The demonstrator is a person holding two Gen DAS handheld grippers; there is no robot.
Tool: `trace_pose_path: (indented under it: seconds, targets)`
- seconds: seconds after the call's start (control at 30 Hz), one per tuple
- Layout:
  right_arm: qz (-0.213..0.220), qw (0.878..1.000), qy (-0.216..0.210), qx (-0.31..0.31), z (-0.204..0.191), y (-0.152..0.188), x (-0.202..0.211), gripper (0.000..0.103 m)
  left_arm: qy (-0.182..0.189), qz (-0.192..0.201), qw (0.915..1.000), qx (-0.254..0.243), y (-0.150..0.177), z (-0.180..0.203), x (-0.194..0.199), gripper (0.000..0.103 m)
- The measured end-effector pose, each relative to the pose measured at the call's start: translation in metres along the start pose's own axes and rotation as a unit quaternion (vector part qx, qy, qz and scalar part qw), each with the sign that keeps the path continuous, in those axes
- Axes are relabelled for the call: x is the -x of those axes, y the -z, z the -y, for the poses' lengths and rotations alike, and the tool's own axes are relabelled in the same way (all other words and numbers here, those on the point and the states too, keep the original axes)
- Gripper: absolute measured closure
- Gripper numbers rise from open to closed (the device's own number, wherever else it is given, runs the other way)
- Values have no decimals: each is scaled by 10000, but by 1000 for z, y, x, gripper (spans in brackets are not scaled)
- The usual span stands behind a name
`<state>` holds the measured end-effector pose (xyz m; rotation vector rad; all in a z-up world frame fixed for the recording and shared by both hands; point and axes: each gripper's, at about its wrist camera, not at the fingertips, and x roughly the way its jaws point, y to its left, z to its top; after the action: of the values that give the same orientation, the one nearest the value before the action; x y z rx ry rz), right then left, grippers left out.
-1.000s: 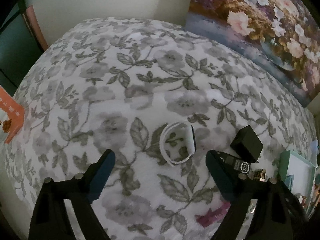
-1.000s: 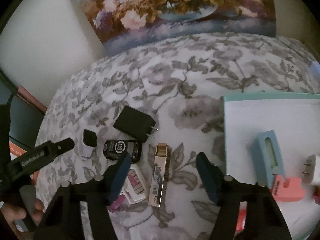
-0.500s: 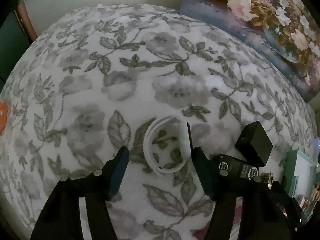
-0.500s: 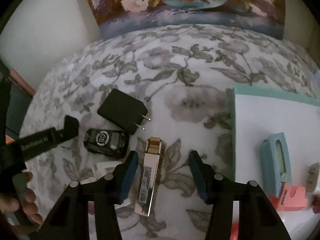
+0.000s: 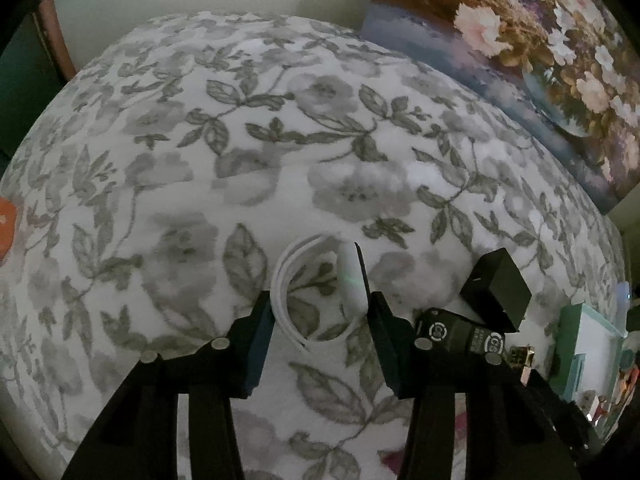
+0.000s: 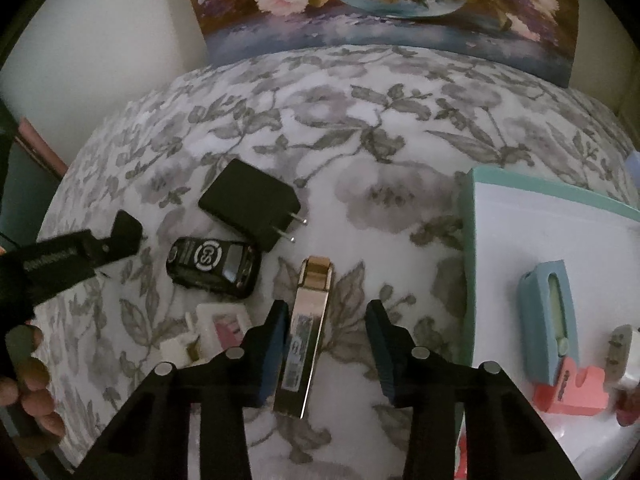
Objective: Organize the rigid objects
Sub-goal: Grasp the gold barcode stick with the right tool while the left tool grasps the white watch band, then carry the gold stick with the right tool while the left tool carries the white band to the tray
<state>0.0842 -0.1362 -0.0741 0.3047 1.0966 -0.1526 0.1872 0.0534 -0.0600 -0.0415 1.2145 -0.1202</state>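
My left gripper (image 5: 320, 320) points steeply down at the flowered bedspread (image 5: 224, 168), its jaws closing around the white smartwatch (image 5: 320, 292). The looped band sits between the pads; the left pad looks right at the band's edge and the right pad at the watch's dark face, but I cannot tell whether either is pressing yet. Just right of my right finger lies a black key fob (image 5: 460, 332), and beyond it, a little farther right, a black plug adapter (image 5: 496, 288). At the far right edge I see the teal rim of a tray (image 5: 568, 344).

My right gripper (image 6: 326, 340) is also closing, with the silver rectangular module (image 6: 306, 336) lying lengthwise between the fingers. The left pad is touching or nearly touching its long edge; the right pad stands clear, with bedspread showing in the gap. Left of my left finger is a small white and pink item (image 6: 216, 328). Ahead and left is the key fob, then the plug adapter with its prongs toward the module. Farther left, the other gripper reaches in, a hand (image 6: 28, 384) behind it. To my right the tray holds a light blue case (image 6: 548, 320), a coral block (image 6: 572, 392) and a white plug (image 6: 624, 356). Farthest off, a flower painting (image 6: 384, 4) leans on the wall.
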Motion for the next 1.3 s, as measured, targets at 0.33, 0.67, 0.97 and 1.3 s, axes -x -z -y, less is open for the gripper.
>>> trace_pose_path:
  seconds: [0.33, 0.67, 0.97, 1.3]
  targets:
    - [-60, 9997, 87, 198, -11, 12, 2, 79, 3, -14, 10000, -72, 23, -3, 25, 54]
    - [-193, 9983, -454, -320, 4, 27, 17, 87, -8, 64, 9996, -284, 48, 15, 50, 54]
    - [242, 9949, -723, -664, 28, 27, 65, 86, 66, 518, 9972, -535, 60, 47, 90, 54]
    - [566, 9878, -691, -1276, 88, 25, 93, 86, 210, 628, 9931, -965, 78, 102, 100, 54]
